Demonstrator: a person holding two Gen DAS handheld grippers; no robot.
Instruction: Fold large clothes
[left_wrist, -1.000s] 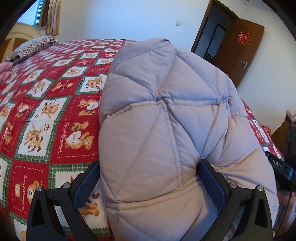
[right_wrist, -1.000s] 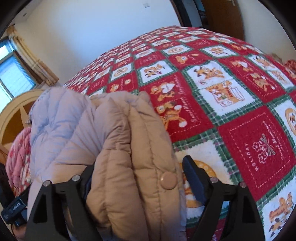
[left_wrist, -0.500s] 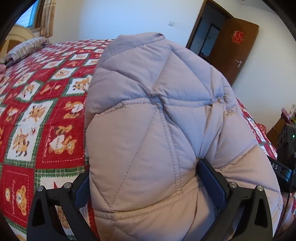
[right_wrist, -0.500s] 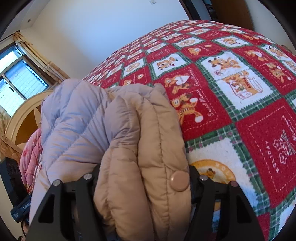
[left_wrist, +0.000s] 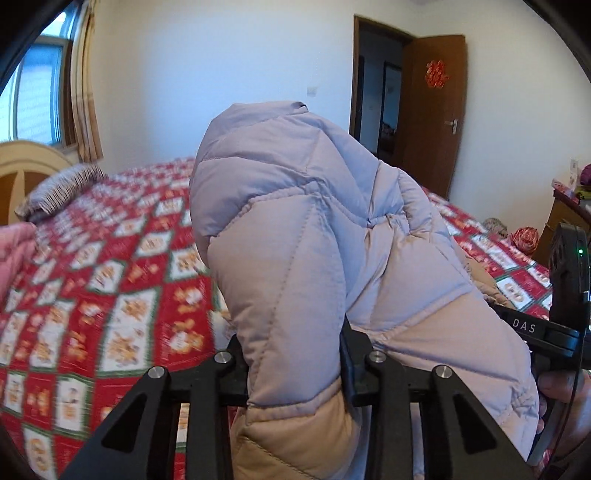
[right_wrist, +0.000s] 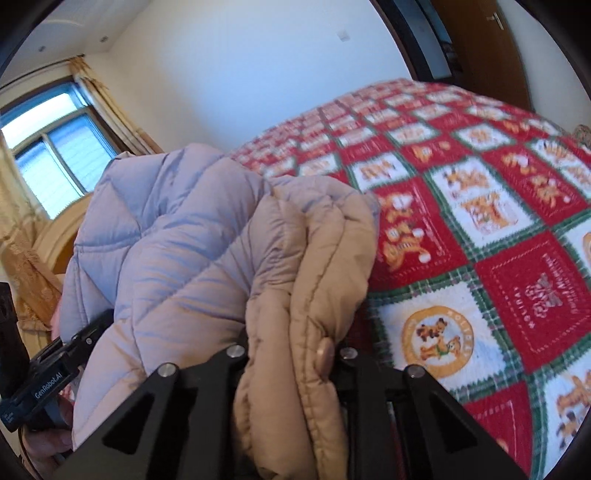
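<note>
Our left gripper (left_wrist: 293, 360) and right gripper (right_wrist: 291, 356), fingers clenched on a bunched lilac-and-tan quilted puffer jacket (left_wrist: 295, 236), tan snap button (right_wrist: 325, 359), above the bed's red teddy-bear bedspread (right_wrist: 480, 229)

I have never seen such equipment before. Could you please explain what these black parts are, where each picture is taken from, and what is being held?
There is no robot. A person holds a black hand tool in each hand, each with a camera looking along its two fingers. One picture is from the left claw, the other from the right claw. Both are shut on a puffy jacket, lilac outside and tan inside, bunched up above a bed with a red bear-pattern blanket. A pillow lies at the bed's far end.
</note>
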